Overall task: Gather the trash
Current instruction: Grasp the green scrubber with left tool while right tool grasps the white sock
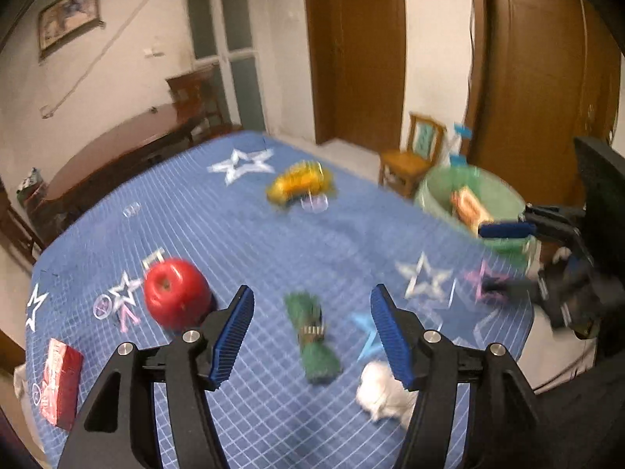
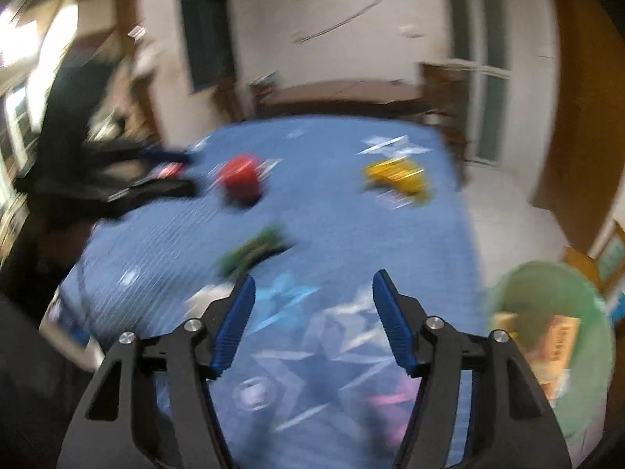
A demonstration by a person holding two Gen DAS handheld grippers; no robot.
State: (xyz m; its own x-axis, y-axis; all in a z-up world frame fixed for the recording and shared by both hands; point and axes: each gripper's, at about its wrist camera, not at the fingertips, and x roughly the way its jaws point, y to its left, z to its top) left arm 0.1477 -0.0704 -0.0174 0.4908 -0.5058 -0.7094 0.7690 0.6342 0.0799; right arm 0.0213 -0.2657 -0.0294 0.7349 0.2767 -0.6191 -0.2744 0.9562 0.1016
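Both tongs hang wide open and empty over the blue worktop. Left tongs frame a green wrapper, with a white wad at 4 o'clock. The green bin stands at 2 o'clock beside the worktop; right tongs sit near it.

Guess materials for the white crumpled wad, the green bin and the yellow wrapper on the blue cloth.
White crumpled wad: likely tissue paper, matte, soft creases. Round green bin: looks like plastic, smooth and faintly translucent at the wall. Yellow wrapper: probably plastic film or foil, glossy glints; blur leaves it open.
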